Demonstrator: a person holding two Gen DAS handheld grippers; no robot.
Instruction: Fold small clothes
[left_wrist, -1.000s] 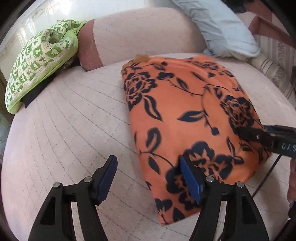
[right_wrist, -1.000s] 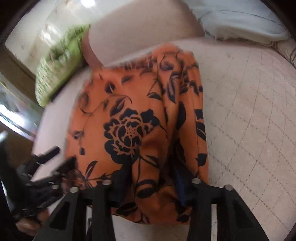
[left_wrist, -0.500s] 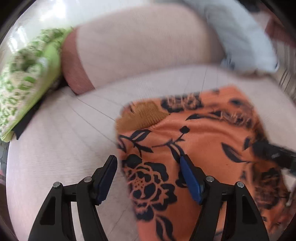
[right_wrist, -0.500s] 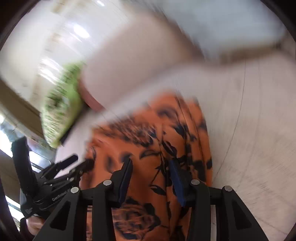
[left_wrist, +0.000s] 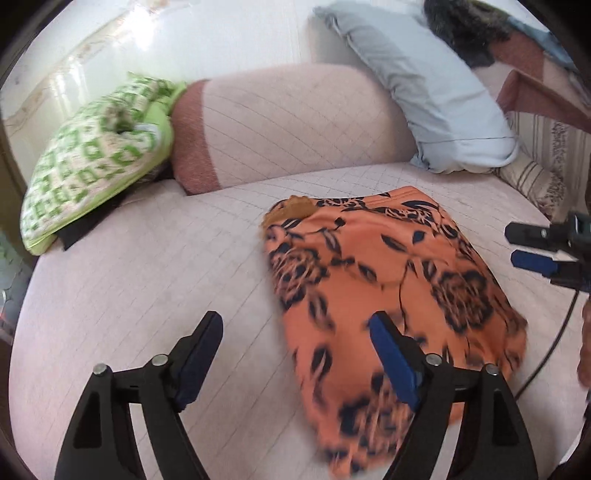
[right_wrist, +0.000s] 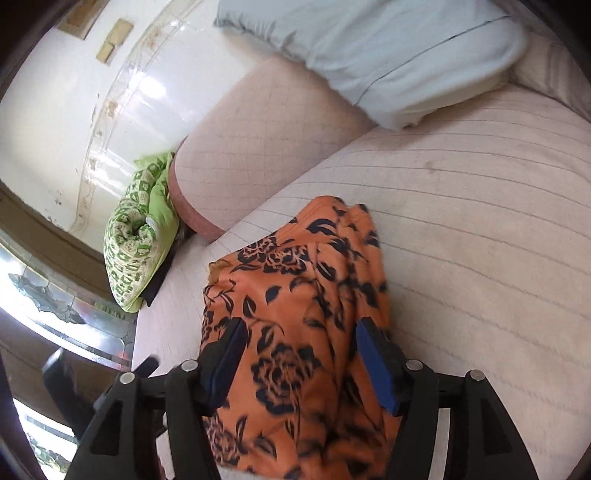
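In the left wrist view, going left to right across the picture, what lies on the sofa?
Green patterned cushion → pink bolster → orange flowered garment → pale blue pillow → right gripper, at the right edge, its jaws opening with nothing between them.
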